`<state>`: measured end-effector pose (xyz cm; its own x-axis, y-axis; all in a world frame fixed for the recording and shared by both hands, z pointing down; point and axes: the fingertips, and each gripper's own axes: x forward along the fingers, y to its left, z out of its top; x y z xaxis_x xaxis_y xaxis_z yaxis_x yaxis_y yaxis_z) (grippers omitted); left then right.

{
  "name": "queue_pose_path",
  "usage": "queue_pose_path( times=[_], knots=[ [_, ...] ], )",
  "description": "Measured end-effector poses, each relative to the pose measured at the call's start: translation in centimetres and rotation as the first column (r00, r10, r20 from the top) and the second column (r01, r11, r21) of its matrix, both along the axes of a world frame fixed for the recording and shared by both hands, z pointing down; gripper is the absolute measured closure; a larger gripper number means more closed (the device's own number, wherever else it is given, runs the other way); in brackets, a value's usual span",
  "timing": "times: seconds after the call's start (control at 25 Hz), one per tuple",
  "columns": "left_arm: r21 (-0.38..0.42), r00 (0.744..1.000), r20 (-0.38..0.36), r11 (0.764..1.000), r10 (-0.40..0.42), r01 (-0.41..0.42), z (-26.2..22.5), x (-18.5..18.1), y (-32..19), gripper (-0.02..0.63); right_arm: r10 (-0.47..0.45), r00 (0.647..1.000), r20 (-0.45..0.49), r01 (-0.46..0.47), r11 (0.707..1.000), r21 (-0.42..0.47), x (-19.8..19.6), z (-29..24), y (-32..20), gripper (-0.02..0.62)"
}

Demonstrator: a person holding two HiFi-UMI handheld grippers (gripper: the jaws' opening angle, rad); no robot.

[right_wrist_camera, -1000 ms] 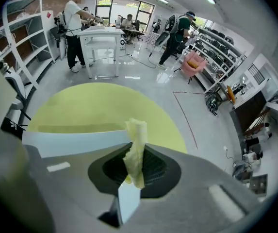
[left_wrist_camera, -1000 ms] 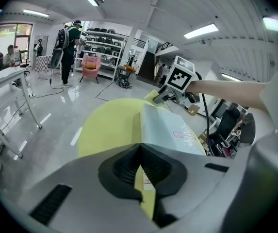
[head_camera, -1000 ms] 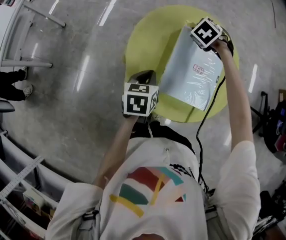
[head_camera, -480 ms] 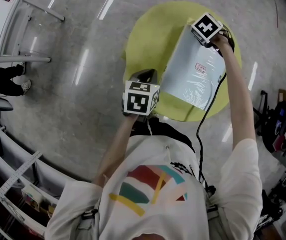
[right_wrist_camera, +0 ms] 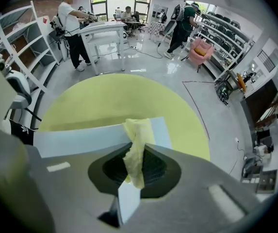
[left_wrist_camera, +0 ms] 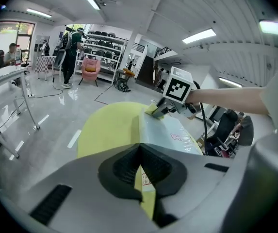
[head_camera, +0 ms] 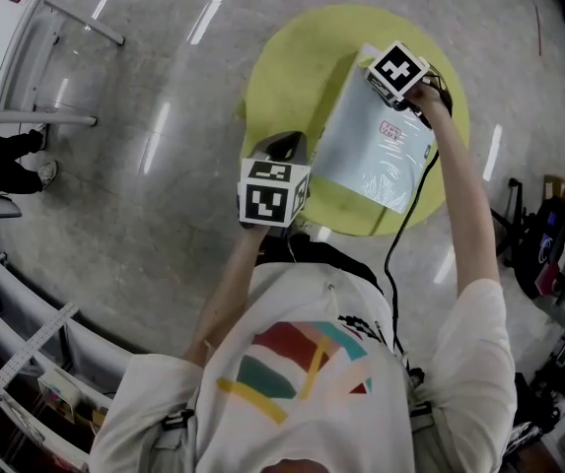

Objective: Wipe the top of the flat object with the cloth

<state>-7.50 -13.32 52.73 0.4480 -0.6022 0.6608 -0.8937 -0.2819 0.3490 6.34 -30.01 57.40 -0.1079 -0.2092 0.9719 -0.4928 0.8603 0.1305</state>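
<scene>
A pale blue flat object (head_camera: 376, 146) in clear wrap with a small red label lies on the round yellow table (head_camera: 292, 67). My right gripper (head_camera: 386, 79) is over its far end, shut on a yellow cloth (right_wrist_camera: 138, 144) that hangs from the jaws onto the flat object (right_wrist_camera: 80, 137). From the left gripper view, that cloth (left_wrist_camera: 154, 111) rests on the object's far corner. My left gripper (head_camera: 284, 148) hovers at the table's near-left side, just left of the flat object (left_wrist_camera: 170, 132), jaws shut with only a yellow sliver showing in the slit.
A black cable (head_camera: 410, 215) runs from the right gripper down past the table's edge. A white desk frame (head_camera: 26, 57) stands far left, with shelving (head_camera: 26, 363) at lower left. People stand by a desk (right_wrist_camera: 105, 28) and shelves (left_wrist_camera: 100, 47) across the grey floor.
The right gripper has slid a little left and nearer across the flat object's far end with the cloth. The left gripper has stayed in place.
</scene>
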Motion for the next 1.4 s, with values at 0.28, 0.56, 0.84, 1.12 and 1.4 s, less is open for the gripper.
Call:
queue_pose_path(
  times=[0.28,0.56,0.84,1.12,1.4],
  knots=[
    [0.02,1.0,0.003,0.999,-0.025,0.025,-0.7,-1.0,0.6,0.592,-0.046,0.999,0.001,0.046,0.998,-0.032,-1.5,0.1,4.1,0.569],
    [0.025,0.998,-0.021,0.998,-0.053,0.054,-0.9,-1.4,1.4,0.592,-0.061,0.997,0.042,0.064,0.995,-0.081,-3.2,0.1,8.7,0.569],
    [0.032,0.998,-0.028,0.998,-0.06,0.061,-1.0,-1.8,1.8,0.592,-0.057,0.992,0.116,0.075,0.985,-0.154,-5.4,0.2,13.5,0.569],
    [0.033,0.998,-0.035,0.998,-0.059,0.06,-1.1,-1.7,1.8,0.592,-0.082,0.988,0.128,0.104,0.978,-0.181,-6.5,0.2,17.1,0.569],
    [0.042,0.998,-0.028,0.997,-0.056,0.057,-1.4,-1.8,1.6,0.592,-0.102,0.983,0.151,0.132,0.97,-0.205,-7.2,0.2,20.2,0.569]
  ],
)
